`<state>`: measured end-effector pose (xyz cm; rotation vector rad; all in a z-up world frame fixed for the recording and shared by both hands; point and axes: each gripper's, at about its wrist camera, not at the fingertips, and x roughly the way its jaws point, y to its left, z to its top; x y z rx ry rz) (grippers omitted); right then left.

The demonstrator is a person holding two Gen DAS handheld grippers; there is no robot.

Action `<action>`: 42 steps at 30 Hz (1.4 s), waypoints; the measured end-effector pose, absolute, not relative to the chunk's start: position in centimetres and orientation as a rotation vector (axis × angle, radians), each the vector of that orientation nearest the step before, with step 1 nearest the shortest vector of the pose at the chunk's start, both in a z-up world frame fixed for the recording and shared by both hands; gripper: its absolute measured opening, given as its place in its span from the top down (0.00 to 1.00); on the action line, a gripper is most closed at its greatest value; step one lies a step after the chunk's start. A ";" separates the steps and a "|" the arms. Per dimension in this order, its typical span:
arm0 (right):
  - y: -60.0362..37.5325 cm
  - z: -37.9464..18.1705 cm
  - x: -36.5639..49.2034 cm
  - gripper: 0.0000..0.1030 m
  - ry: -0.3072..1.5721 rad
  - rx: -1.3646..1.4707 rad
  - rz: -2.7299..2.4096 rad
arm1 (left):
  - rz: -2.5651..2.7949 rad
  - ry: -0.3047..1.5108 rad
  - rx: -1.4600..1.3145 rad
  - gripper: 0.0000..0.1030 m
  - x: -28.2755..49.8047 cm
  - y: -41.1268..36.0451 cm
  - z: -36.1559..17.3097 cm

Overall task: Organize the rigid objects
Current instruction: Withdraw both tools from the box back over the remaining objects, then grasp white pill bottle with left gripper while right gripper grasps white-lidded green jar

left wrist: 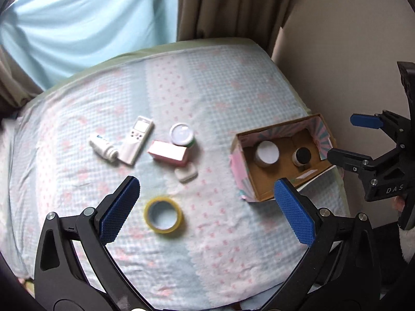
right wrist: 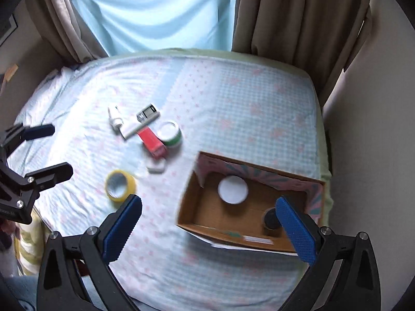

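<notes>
Hovering above the bed (left wrist: 207, 246) with fingers spread wide and holding nothing: left gripper (left wrist: 205, 207), right gripper (right wrist: 207, 230). Lying nearest, flat on the blanket: yellow tape roll (left wrist: 164, 214). Sitting beyond, clustered: small white case (left wrist: 186, 173), pink box (left wrist: 168, 152), green-rimmed jar (left wrist: 182, 134), remote (left wrist: 135, 140), white bottle (left wrist: 103, 148). Standing right, holding a white-lidded jar (left wrist: 267, 153) and a black-capped jar (left wrist: 302, 156): cardboard box (left wrist: 246, 178).

The right gripper (right wrist: 207, 230) hangs wide open above the bed (right wrist: 233, 98). Below, toward the right, an open box (right wrist: 197, 204) holds a white-lidded jar (right wrist: 232, 189) and a dark-capped jar (right wrist: 269, 219). The yellow tape roll (right wrist: 120, 185) lies left.
</notes>
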<state>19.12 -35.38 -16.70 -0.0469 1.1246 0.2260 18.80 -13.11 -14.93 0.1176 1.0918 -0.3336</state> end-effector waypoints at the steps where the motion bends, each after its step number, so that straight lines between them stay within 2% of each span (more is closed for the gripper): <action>1: -34.3 -16.5 19.1 0.00 1.117 -0.025 0.222 | -0.315 1.090 0.107 0.00 18.8 -11.5 -14.8; 9: -24.7 -16.6 19.6 0.00 1.085 0.072 0.212 | -0.211 1.101 0.046 0.00 19.5 0.9 -15.4; 18: -18.2 -19.8 21.6 0.00 1.104 0.202 0.116 | -0.163 1.153 0.003 0.00 23.7 9.8 -18.3; 31: -16.9 -26.2 28.9 0.00 1.199 0.289 -0.051 | -0.074 1.250 -0.127 0.00 33.5 14.0 -25.2; 42: -19.3 -35.5 38.4 0.00 1.337 0.355 -0.169 | 0.011 1.407 -0.290 0.00 42.9 14.3 -36.1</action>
